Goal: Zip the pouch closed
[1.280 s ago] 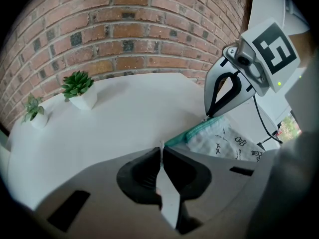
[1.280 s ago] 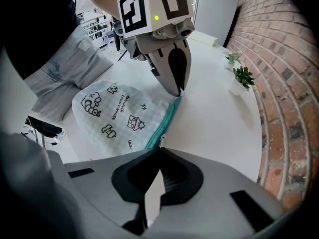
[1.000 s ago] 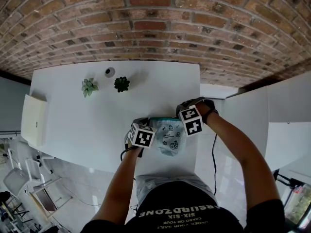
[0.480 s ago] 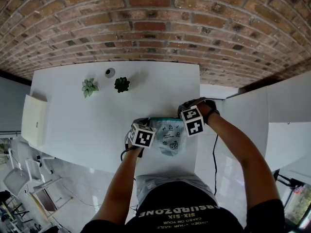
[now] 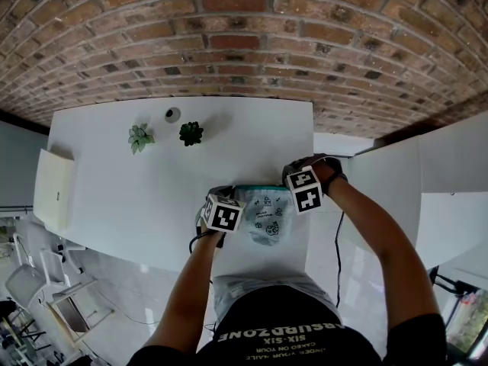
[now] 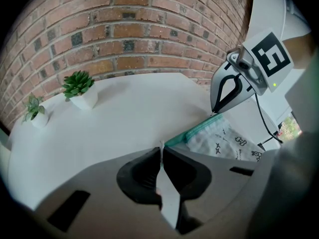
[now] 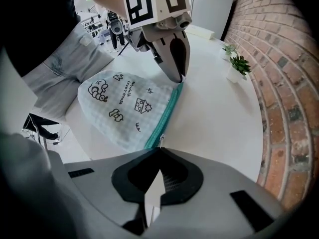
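Left gripper (image 5: pixel 231 192) and right gripper (image 5: pixel 298 183), in the head view, sit at both ends of the pouch (image 5: pixel 267 216) by the table's (image 5: pixel 145 181) near right corner; the left gripper view shows jaws pinched on its thin end, the right gripper view jaws closed on the zipper pull (image 7: pixel 160 141), so this soft, light cloth probably needs stretching.

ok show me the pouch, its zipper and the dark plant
pouch (image 7: pixel 119 108), right gripper view, printed fabric
zipper (image 7: pixel 167 114), right gripper view, middle of the teal band
dark plant (image 5: pixel 191 132), head view, its leaves
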The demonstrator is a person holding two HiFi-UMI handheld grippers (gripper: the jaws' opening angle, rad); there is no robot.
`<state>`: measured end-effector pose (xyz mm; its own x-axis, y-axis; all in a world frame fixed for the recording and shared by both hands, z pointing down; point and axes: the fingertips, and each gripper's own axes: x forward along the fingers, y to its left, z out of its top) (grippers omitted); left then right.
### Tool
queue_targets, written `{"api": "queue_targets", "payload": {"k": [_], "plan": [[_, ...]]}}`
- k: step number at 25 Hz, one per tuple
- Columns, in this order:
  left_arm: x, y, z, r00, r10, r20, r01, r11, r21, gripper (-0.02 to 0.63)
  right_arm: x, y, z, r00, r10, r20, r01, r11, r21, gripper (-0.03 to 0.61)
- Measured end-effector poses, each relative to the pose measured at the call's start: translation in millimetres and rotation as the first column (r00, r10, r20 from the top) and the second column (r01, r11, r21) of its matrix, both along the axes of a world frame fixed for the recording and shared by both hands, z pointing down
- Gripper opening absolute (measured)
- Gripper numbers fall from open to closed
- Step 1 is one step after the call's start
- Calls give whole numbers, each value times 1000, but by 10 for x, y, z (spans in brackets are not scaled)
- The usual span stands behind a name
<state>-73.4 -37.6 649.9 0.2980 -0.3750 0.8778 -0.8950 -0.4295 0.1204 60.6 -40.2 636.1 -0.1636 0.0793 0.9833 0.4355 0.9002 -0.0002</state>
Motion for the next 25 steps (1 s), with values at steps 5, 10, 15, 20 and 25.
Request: {"api": "queue_targets", "payload": {"k": [5, 10, 15, 20, 25], "plan": [[4, 1, -1, 1000, -3, -3, 3, 1000, 2, 25, 104, 4, 19, 1000, 13, -9, -13, 1000, 2, -2], [1, 0, 1, 1000, -3, -3, 3, 1000, 2, 25, 139, 19, 17, 999, 32, -5, -32, 999, -5, -2], [2, -2, 3, 1000, -5, -4, 5, 1000, -1, 25, 182, 25, 34, 999, 40, -12, -40, 999, -6, -2], [0, 0, 0, 1000, -5, -1, 5, 1000, 0, 25, 216, 45, 20, 997, 79, 10, -79, 997, -18, -2], [3, 3, 4, 1000, -4, 1, 4, 1000, 1, 25, 255, 60, 65, 991, 132, 22, -131, 991, -32, -2]]}}
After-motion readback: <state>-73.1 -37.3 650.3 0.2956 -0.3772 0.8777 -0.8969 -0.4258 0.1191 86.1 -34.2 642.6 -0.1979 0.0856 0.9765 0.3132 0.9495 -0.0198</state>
